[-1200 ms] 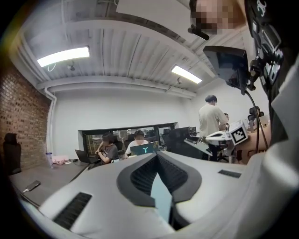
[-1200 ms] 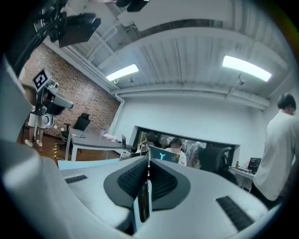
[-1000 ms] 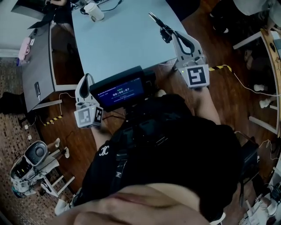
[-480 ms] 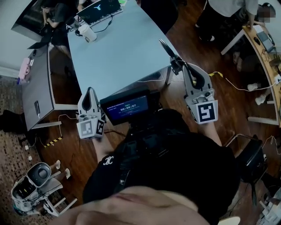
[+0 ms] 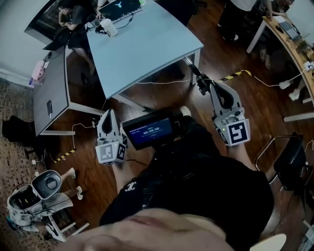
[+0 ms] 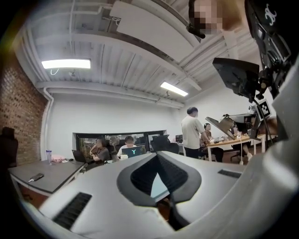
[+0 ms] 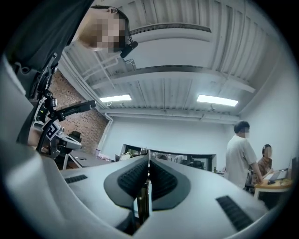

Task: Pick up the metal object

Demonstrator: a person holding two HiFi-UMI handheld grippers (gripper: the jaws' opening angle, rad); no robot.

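My right gripper (image 5: pixel 203 87) is shut on a thin metal object (image 5: pixel 192 68) that sticks out past its tips, off the near right corner of the light blue table (image 5: pixel 147 44). In the right gripper view the metal strip (image 7: pixel 148 173) stands pinched between the closed pads of my right gripper (image 7: pixel 148 161), raised into the room. My left gripper (image 5: pixel 109 113) hangs over the wooden floor in front of the table, its tips together and nothing in them. The left gripper view shows my left gripper (image 6: pixel 156 154) pointing across the room, empty.
A white cup (image 5: pixel 111 27) and a laptop (image 5: pixel 120 7) sit at the table's far end, with a person there. A dark grey desk (image 5: pixel 51 78) stands at left. A small machine (image 5: pixel 33 193) is on the floor, a chair (image 5: pixel 289 164) at right, and a lit screen (image 5: pixel 149 131) on my chest.
I have moved back from the table. Both grippers came off the tabletop and now hang over the floor. The right gripper still grips the metal object.
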